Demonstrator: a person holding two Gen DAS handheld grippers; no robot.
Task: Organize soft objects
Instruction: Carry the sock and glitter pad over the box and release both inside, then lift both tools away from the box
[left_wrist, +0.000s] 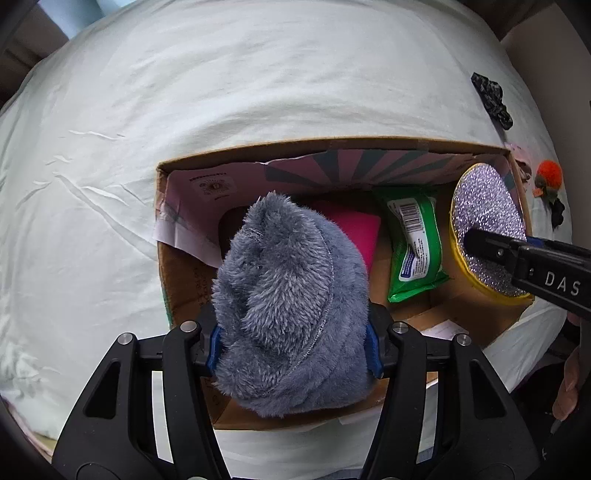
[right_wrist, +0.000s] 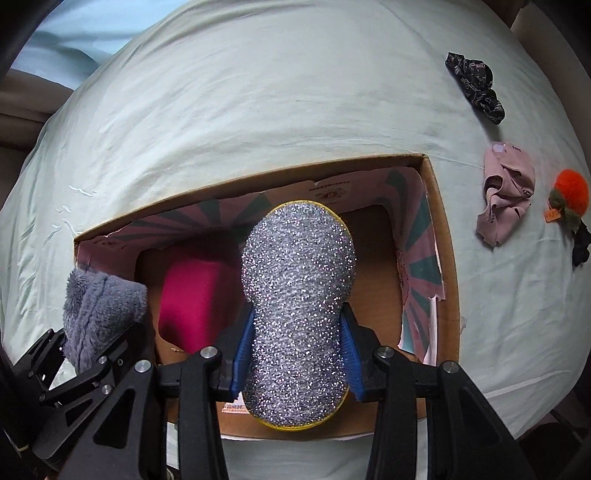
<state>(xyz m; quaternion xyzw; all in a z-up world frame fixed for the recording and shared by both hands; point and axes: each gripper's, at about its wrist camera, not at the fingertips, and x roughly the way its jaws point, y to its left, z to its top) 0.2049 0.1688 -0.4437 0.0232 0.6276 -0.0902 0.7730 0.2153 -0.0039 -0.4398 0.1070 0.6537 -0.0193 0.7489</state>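
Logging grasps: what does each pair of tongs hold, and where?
Left tongs: grey fluffy cloth, gripped at its lower sides. Right tongs: glittery sponge, at its narrow waist.

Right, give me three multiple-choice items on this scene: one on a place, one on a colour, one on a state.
1. Where does the green wipes pack lie?
A. Inside the cardboard box
B. On the sheet beside the box
C. In the left gripper

2. What colour is the pompom on the sheet?
A. Blue
B. Orange
C. White

3. What is the right gripper doing?
A. Standing open and empty
B. Shut on the pink cloth
C. Shut on the glittery sponge

Answers: 1 A, the pack sits between the box walls. 2 B, it is bright orange. 3 C, both blue pads pinch the sponge's narrow waist.
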